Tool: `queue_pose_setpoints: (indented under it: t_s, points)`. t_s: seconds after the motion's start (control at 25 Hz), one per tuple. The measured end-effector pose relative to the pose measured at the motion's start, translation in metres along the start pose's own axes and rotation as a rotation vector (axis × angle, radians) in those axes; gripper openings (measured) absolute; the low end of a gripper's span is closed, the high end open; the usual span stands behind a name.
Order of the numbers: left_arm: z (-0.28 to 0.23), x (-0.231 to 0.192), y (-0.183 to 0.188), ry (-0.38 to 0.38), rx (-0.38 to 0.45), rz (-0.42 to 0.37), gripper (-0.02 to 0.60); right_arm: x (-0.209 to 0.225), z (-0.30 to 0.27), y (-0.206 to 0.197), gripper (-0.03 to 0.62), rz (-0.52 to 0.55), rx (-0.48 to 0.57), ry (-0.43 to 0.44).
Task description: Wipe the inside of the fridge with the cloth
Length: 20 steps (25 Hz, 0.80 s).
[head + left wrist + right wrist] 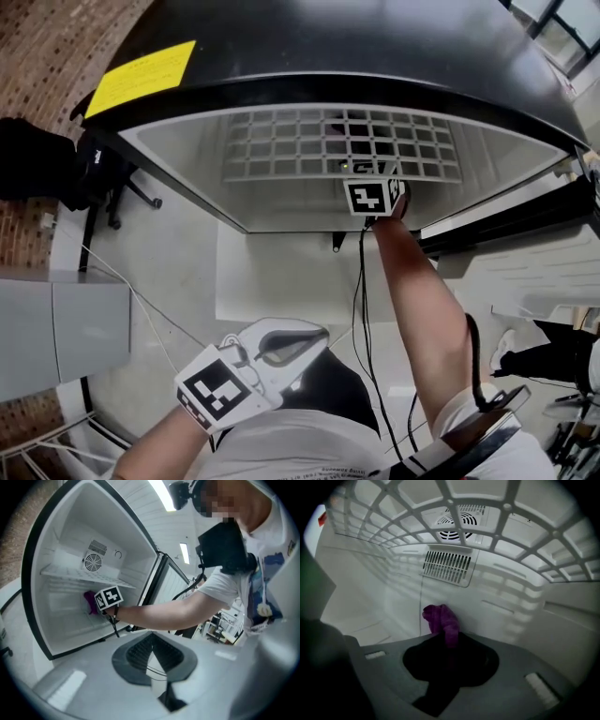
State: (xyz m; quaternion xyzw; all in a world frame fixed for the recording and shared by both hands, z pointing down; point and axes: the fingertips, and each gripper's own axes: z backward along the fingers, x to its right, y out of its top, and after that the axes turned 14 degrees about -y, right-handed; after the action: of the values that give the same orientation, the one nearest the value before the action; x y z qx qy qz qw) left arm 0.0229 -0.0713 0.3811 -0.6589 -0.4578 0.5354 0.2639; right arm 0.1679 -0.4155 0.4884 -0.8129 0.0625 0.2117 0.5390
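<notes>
The small fridge (309,56) stands open, with a black top and a white inside. My right gripper (446,640) reaches deep into it under the wire shelf (342,145), shut on a purple cloth (442,619). The cloth bunches at the jaw tips, close to the white back wall (497,597) below a slotted vent (447,566). In the left gripper view the cloth (90,603) shows just past the right gripper's marker cube (108,598). My left gripper (311,335) hangs outside the fridge near the person's body, shut and empty.
The fridge door (530,272) stands open at the right. A black bag or chair (37,159) and a grey cabinet (61,328) stand at the left on the floor. A black cable (362,300) trails from the right gripper along the arm.
</notes>
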Motion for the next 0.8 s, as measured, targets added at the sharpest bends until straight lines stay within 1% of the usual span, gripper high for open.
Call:
queue_pose_setpoints:
  t_s: [0.24, 0.36, 0.52, 0.8]
  points:
    - [-0.004, -0.001, 0.002, -0.01, -0.003, 0.013, 0.005, 0.03, -0.002, -0.015, 0.074, -0.009, -0.054, -0.107]
    - [-0.007, -0.002, -0.002, -0.034, -0.013, -0.013, 0.004, 0.044, -0.001, -0.022, 0.074, -0.018, -0.078, -0.16]
    - [-0.012, -0.002, 0.0, -0.056, -0.017, -0.034, 0.004, 0.05, 0.003, -0.021, 0.074, -0.015, -0.079, -0.183]
    - [-0.01, 0.002, 0.003, -0.05, -0.01, -0.01, 0.004, 0.054, 0.012, -0.02, 0.074, -0.033, -0.088, -0.196]
